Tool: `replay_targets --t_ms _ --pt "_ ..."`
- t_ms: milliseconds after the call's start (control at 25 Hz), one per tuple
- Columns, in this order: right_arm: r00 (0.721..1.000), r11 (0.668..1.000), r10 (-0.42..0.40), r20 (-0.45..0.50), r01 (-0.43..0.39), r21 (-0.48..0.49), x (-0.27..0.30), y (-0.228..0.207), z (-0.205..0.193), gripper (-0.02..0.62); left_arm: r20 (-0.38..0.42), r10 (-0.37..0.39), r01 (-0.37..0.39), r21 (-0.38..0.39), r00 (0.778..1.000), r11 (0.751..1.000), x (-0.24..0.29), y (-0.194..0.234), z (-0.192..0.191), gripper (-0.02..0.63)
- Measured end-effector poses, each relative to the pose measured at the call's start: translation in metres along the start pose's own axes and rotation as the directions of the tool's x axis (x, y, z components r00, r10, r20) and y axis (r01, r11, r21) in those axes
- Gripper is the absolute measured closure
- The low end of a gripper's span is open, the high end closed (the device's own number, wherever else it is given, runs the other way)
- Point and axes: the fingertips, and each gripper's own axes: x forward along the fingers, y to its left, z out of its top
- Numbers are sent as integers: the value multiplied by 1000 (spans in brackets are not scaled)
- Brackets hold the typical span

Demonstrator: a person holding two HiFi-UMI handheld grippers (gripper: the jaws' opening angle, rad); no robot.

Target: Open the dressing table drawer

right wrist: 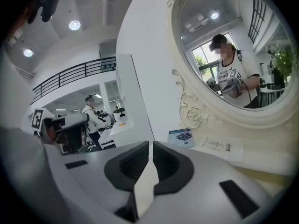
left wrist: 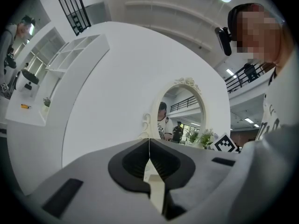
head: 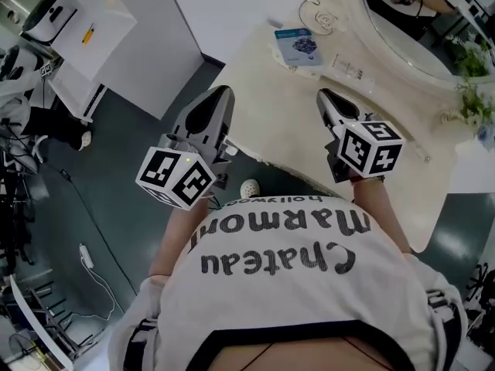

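Head view: left gripper (head: 223, 93) and right gripper (head: 324, 96) both have jaws pressed together, nothing in them. The drawer isn't visible; it's likely under the dressing table (head: 271, 110) front edge, which runs 11-to-5 opposite the mirror (head: 406, 33). Your left tips sit on that edge. The right ones are past it, so the edge is at their 7 o'clock. Left looks nearer.

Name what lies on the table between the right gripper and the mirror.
A blue booklet and a white leaflet lie flat there; the right gripper view shows both.
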Motion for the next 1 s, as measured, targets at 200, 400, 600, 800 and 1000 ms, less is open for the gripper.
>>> replay_targets --t_ms 200,400,600,800,1000 --pt "999 999 -51 -3 51 4 45 0 5 552 4 -30 30 3 1000 1000 11 47 16 583" --pt "995 996 -93 -40 94 15 87 -3 -9 552 -11 -39 39 1 999 999 22 92 18 583" --pt "973 986 -165 -159 163 -25 123 -22 -46 552 -41 -34 33 -27 999 999 30 123 9 583" --pt "923 968 -251 -292 244 -59 146 -51 -89 552 -74 -29 25 -63 997 998 31 141 -2 583" --pt "890 957 -283 -357 288 -41 159 -66 -110 551 -86 -10 1 -105 996 994 27 160 -9 583"
